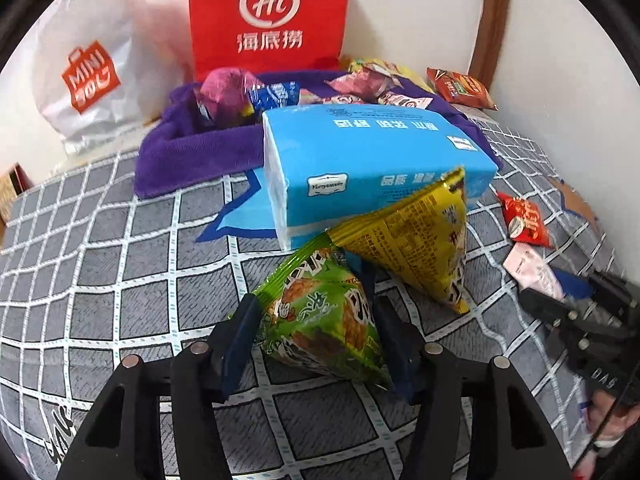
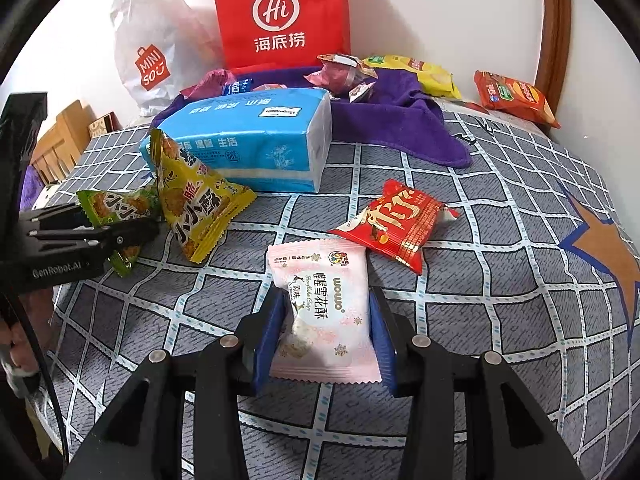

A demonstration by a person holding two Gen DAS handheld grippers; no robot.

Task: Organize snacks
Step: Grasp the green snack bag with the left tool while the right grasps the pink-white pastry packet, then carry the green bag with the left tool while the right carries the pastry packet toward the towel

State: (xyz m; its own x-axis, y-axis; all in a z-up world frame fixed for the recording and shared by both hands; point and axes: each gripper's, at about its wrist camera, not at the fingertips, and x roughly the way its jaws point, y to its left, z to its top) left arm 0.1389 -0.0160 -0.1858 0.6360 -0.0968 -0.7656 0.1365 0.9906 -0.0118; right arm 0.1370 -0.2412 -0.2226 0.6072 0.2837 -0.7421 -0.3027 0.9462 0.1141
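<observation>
My left gripper (image 1: 314, 320) has its blue pads against both sides of a green triangular snack pack (image 1: 324, 320) on the checked bedspread; it also shows in the right wrist view (image 2: 116, 210). A yellow triangular pack (image 1: 420, 240) leans beside it against a blue tissue pack (image 1: 360, 160). My right gripper (image 2: 326, 320) has its pads on both sides of a pink-white snowflake-crisp packet (image 2: 324, 308) lying flat. A red packet (image 2: 396, 224) lies just beyond it. A purple towel (image 2: 392, 120) at the back holds several snacks.
A red Haidilao bag (image 2: 280, 16) and a white Miniso bag (image 2: 152, 48) stand against the back wall. Yellow (image 2: 424, 72) and orange chip bags (image 2: 514, 96) lie at the back right. A wooden bed frame (image 2: 56, 144) is at the left.
</observation>
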